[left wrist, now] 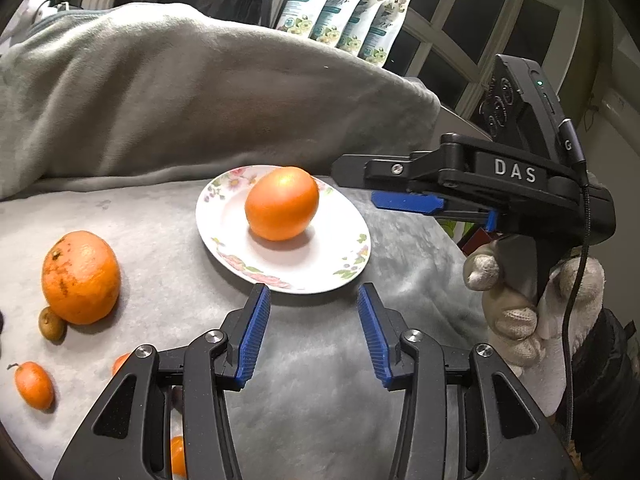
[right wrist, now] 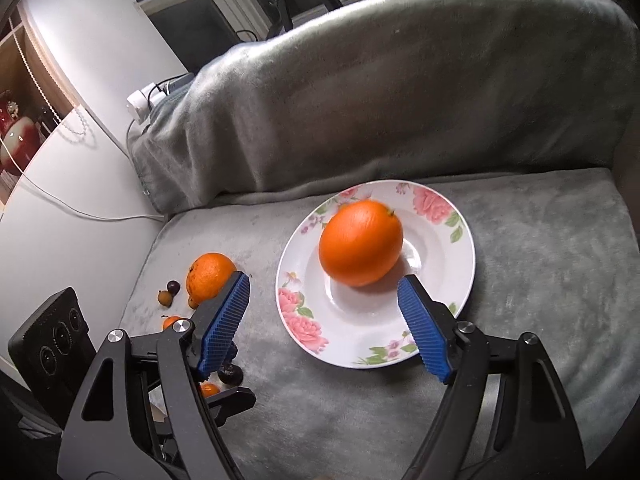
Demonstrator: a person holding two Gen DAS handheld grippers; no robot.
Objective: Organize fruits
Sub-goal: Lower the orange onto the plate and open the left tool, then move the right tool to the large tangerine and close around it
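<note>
A smooth orange (left wrist: pixel 282 203) (right wrist: pixel 361 243) lies on a white floral plate (left wrist: pixel 224 216) (right wrist: pixel 436 308) on a grey blanket. A second, rougher orange (left wrist: pixel 81 277) (right wrist: pixel 209 277) sits on the blanket left of the plate, with small kumquats (left wrist: pixel 34 385) (right wrist: pixel 171 322), a brownish fruit (left wrist: pixel 51 323) (right wrist: pixel 165 298) and dark small fruits (right wrist: pixel 230 374) around it. My left gripper (left wrist: pixel 314 296) is open and empty, just before the plate's near rim. My right gripper (right wrist: pixel 324 284) is open and empty above the plate's front; it also shows in the left wrist view (left wrist: pixel 384 188), right of the plate.
The grey blanket (right wrist: pixel 540 264) covers a seat and its raised back (left wrist: pixel 200 92). A white wall with a power strip and cables (right wrist: pixel 148 100) lies to the left. Floral pouches (left wrist: pixel 344 12) stand behind the back. A gloved hand (left wrist: pixel 516 304) holds the right gripper.
</note>
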